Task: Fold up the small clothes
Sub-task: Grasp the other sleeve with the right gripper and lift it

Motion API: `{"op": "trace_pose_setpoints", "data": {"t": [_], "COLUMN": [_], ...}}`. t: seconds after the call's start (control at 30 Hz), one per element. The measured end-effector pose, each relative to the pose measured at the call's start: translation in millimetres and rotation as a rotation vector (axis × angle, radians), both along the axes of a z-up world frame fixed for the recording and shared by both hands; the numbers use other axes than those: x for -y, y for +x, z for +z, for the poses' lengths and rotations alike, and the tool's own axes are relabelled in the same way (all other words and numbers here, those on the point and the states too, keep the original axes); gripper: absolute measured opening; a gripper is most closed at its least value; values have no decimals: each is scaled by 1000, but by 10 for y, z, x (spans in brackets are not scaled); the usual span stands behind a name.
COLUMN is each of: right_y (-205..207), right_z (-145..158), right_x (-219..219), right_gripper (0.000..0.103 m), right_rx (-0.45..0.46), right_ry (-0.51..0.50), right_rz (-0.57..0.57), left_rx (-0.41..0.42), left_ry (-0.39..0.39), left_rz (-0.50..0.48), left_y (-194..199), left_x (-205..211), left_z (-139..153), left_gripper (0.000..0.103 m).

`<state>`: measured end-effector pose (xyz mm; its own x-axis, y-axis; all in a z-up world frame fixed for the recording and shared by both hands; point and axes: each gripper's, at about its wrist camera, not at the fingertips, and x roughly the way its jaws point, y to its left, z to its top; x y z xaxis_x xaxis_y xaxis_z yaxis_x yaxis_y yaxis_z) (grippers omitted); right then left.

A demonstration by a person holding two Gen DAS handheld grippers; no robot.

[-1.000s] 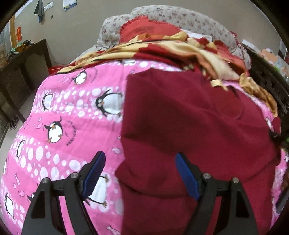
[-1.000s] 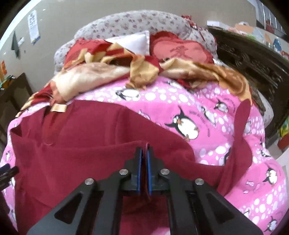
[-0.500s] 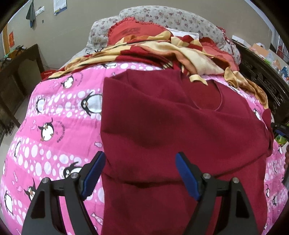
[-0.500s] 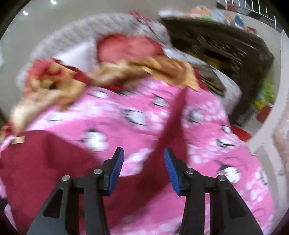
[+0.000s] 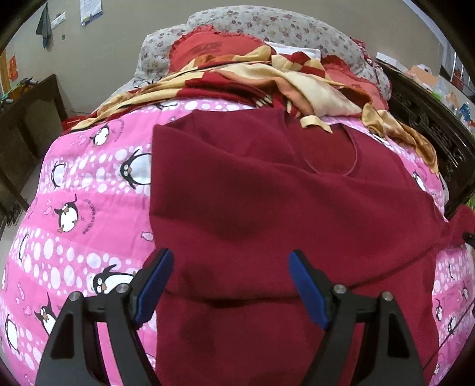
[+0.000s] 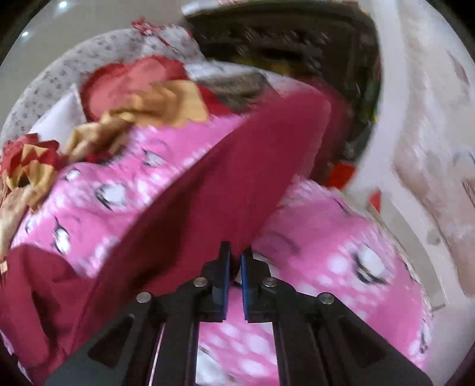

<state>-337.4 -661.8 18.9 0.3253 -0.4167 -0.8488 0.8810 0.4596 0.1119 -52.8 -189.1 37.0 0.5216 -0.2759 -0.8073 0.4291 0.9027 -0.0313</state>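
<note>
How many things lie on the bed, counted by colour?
Dark red shirt: 1
Pink penguin quilt: 1
Red and yellow checked blanket: 1
Grey flowered pillow: 1
Red cushions: at least 1
Total: at least 5

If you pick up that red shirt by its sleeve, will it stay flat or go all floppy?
Probably floppy: the shirt lies creased and draped over the blanket. The sleeve likely drags the rest along. It looks light, so the right gripper, now closing on it, should lift it easily.

We count one dark red shirt (image 5: 267, 207), one pink penguin quilt (image 5: 89, 207), one red-and-yellow blanket (image 5: 297, 83), and two grippers (image 5: 230, 285) (image 6: 234, 261).
</note>
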Motion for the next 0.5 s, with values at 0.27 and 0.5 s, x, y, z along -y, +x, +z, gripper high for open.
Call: {"op": "trace_pose_setpoints", "data": {"t": [0.27, 0.5], "right_y": [-301, 182], "right_z": [363, 53], "right_x": [-67, 168], "right_gripper": [49, 54], "right_rx": [173, 156], "right_ry": [-31, 105], "right_rz": [-95, -34], "left_rx": [7, 21], "left_ry": [27, 35], "left_rz": [-9, -6], "left_y": [-36, -56], "left_x": [3, -34], "left_z": [-31, 8], "left_gripper": [83, 83]}}
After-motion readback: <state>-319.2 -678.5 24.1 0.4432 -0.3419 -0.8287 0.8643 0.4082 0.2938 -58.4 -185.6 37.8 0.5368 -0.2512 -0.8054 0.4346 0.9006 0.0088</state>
